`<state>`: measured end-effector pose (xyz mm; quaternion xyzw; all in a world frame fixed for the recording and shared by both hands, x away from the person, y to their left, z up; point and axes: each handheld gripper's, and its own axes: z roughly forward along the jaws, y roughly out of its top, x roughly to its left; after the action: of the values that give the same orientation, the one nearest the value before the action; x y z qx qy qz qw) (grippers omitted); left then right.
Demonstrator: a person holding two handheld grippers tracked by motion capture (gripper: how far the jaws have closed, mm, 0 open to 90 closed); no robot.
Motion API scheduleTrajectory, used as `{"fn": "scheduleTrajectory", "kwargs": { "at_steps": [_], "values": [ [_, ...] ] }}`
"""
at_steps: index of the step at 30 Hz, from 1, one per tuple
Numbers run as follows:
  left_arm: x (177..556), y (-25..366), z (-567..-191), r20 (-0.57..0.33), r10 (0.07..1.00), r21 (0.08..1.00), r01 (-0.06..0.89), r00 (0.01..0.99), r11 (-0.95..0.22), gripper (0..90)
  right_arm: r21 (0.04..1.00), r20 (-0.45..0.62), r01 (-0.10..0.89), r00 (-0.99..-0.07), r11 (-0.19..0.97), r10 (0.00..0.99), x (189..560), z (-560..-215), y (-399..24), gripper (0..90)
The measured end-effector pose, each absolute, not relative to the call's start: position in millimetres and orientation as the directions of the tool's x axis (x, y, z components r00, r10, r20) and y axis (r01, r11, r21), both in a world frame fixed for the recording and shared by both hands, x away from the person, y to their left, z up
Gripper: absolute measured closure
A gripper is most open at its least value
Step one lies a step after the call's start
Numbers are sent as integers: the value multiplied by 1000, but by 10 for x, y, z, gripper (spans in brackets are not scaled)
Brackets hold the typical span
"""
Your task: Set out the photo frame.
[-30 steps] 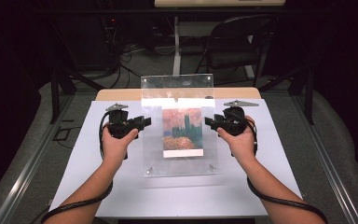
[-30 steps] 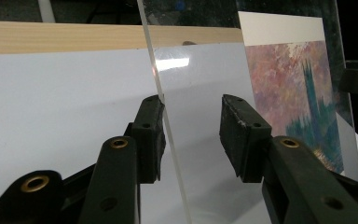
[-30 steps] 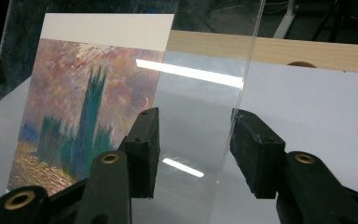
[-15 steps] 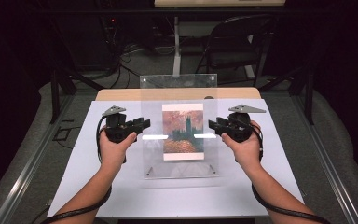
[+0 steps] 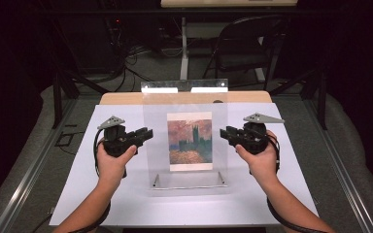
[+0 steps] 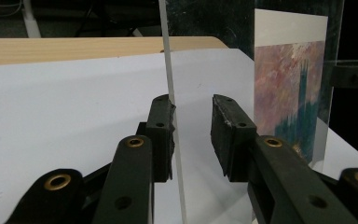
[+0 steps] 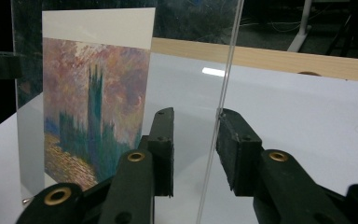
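High view: white-covered desk (image 5: 102, 194) in a dark room.
Folding chair (image 5: 243, 48) at 12 o'clock; left claw (image 5: 148, 133) and right claw (image 5: 223, 133) gape around the acrylic frame's (image 5: 150, 145) edges.

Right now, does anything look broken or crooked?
Nothing looks broken or spilled. The clear frame stands upright on the white table, its picture straight inside. The left gripper and right gripper have open jaws around its side edges.
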<state>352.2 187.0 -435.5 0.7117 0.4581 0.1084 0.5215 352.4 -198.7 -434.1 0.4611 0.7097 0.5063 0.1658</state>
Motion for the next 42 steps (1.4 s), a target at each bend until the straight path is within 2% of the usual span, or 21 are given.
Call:
{"fn": "scheduleTrajectory", "kwargs": {
  "at_steps": [10,17,23,29,35,42],
  "values": [
    [3361,1908,-4346,-323,745,853,520,584,-38,717,885,231,462,-536,53,812,3317,-4333,-2018,708],
    [3208,1897,-4332,-288,749,867,495,596,-61,719,894,237,447,-556,46,797,3181,-4347,-2055,702],
    [3073,1917,-4341,-293,731,872,486,616,-60,713,903,242,429,-582,40,777,3041,-4383,-2096,698],
    [2968,1951,-4430,-319,703,863,502,635,-62,676,897,257,438,-621,56,741,2952,-4505,-2115,672],
    [2919,1990,-4562,-341,704,847,529,624,-59,657,874,293,482,-612,53,735,2893,-4654,-2138,662],
    [2820,2045,-4707,-367,687,843,537,627,-41,569,865,307,498,-621,61,722,2792,-4850,-2179,596]
  ]
}}
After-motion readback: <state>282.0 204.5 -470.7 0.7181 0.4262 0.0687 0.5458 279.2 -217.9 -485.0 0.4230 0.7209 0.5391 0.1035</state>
